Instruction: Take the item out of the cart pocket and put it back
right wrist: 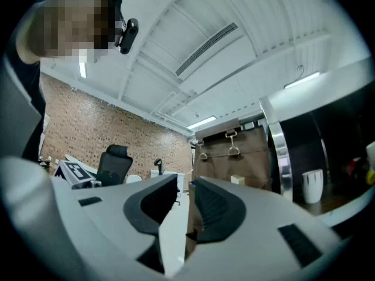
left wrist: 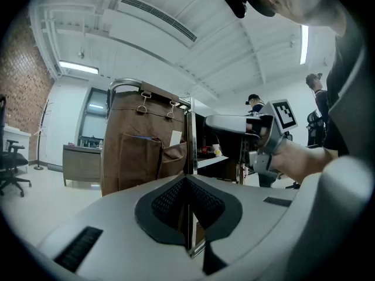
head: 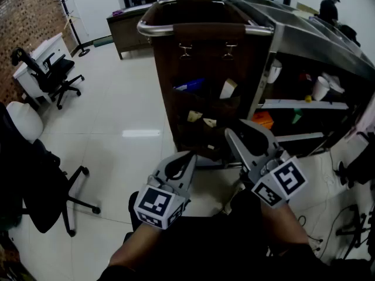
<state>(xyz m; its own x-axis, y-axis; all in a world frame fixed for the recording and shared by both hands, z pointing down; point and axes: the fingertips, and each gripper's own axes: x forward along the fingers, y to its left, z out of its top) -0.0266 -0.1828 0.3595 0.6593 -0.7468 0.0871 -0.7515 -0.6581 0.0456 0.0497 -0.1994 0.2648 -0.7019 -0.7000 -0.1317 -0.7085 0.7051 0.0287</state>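
A brown fabric bag (head: 205,81) hangs on the end of a steel cart and has several pockets. A blue item (head: 190,85) and a cream card (head: 227,88) stick out of the upper pockets, and small pale items (head: 201,119) sit in the lower ones. My left gripper (head: 185,158) is held low in front of the bag, short of it, with its pads (left wrist: 176,201) closed together on nothing. My right gripper (head: 246,131) is beside it, slightly nearer the bag, with a narrow gap between its pads (right wrist: 214,206) and nothing in it. The bag (left wrist: 140,151) also shows in the left gripper view.
The cart's steel handle (head: 199,28) runs above the bag. Shelves (head: 304,104) with white cups (head: 320,88) fill the cart's right side. Black office chairs (head: 53,75) stand at the left on a glossy floor. A person (head: 329,6) stands far back right.
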